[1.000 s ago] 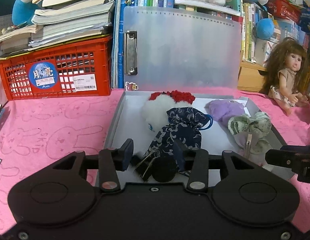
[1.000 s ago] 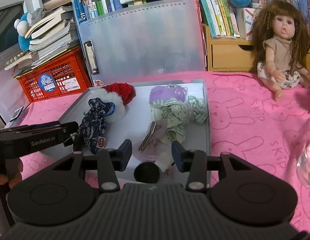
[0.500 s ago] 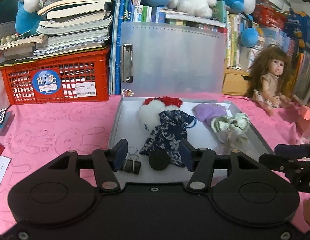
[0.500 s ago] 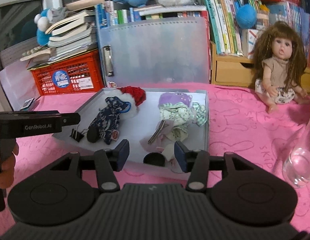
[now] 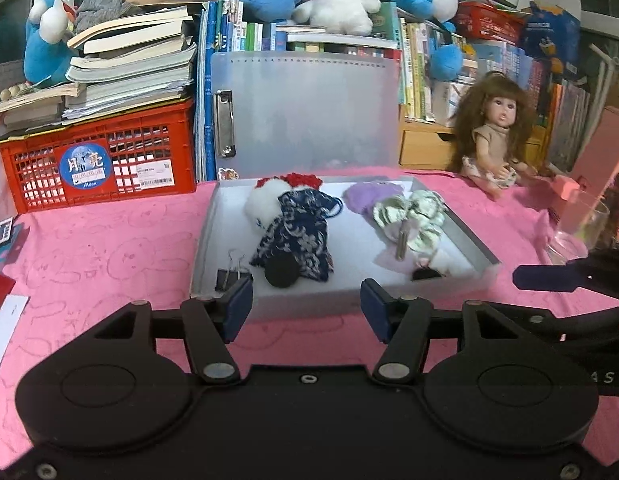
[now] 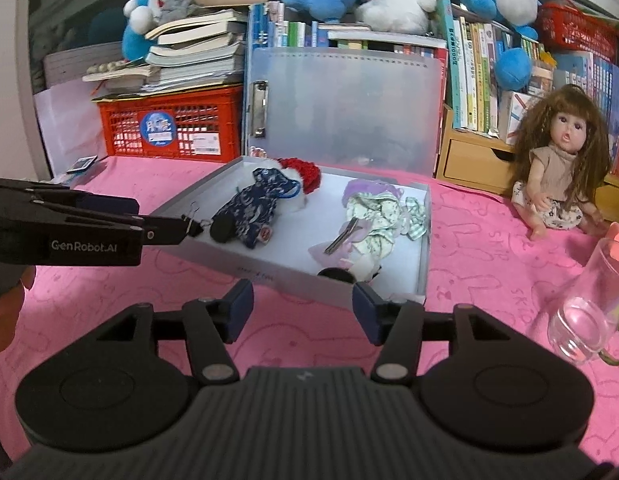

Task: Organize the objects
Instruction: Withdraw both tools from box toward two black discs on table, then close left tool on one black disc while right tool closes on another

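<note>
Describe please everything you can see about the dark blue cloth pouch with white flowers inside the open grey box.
The dark blue cloth pouch with white flowers looks like soft printed fabric, gathered at its far end, where a blue cord loop shows. It lies flat on the floor of the open grey box, in the left half. Its gathered end rests against a white fluffy ball, and a round black disc lies at its near end. Neither pair of tongs touches it.

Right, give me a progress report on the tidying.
Done: the navy floral pouch, green checked cloth and black binder clip all lie inside the open grey box. In hand: nothing; the left gripper and right gripper are empty, fingers opening, short of the box. Left: its lid is up, and the glass cup sits outside.
</note>
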The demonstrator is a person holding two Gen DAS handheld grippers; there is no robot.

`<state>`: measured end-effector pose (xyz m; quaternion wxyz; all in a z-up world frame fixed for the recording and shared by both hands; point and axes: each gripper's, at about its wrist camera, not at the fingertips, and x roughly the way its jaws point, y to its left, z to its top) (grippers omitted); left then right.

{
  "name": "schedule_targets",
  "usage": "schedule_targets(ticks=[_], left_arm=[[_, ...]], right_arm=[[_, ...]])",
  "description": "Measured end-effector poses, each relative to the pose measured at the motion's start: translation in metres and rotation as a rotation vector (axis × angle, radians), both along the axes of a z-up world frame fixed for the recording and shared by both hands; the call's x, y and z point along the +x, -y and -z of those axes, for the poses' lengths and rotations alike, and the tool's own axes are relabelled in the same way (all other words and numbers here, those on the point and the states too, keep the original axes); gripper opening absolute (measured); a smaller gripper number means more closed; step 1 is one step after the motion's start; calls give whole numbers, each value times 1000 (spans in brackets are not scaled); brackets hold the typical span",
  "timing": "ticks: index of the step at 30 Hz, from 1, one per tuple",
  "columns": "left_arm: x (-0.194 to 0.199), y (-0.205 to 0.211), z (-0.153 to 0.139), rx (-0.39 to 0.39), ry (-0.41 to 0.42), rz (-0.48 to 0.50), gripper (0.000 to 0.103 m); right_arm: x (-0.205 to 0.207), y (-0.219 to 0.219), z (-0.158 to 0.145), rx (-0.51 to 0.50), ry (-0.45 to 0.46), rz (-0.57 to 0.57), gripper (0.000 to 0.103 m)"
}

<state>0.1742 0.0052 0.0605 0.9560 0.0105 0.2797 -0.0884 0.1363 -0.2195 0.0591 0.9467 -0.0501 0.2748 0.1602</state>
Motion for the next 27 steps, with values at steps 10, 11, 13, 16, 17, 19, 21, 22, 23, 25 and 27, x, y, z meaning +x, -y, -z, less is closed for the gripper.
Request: schedule_targets(ticks=[10,11,13,16,17,19,21,22,23,25,27], left_arm=[[-44,-1,10,-1,-2,36,59],[-48,-1,12,-5,-5,38,59],[-55,-2,14,-6,-11,44,60],[-68,-3,20,-2,-14,52,64],[-72,-3,21,-1,-15,56,64],[-79,-3,25,-2,-20,63,64],[-85,-4,28,-10,-30,70,64],[-88,-5,29,-14,-36,75,64],[-91,-5,31,-16,-39,80,64],[-97,-5,34,-13,-43,92,64],[-102,-5,35,-8,-44,102,64]], right_arm=[[-39,-3,3,-6,29,-50,74],[-42,-2,4,-5,28,-51,75],[-50,0,7,-5,27,-50,75],[-62,1,11,-18,29,-49,76],[-66,2,12,-22,30,-51,76],[-75,3,14,-25,30,-59,77],[-83,3,15,-26,22,-82,78],[-87,2,16,-26,17,-96,78],[-90,2,17,-30,12,-108,79],[-98,0,17,-43,8,-125,79],[-105,-3,17,-56,7,-143,80]])
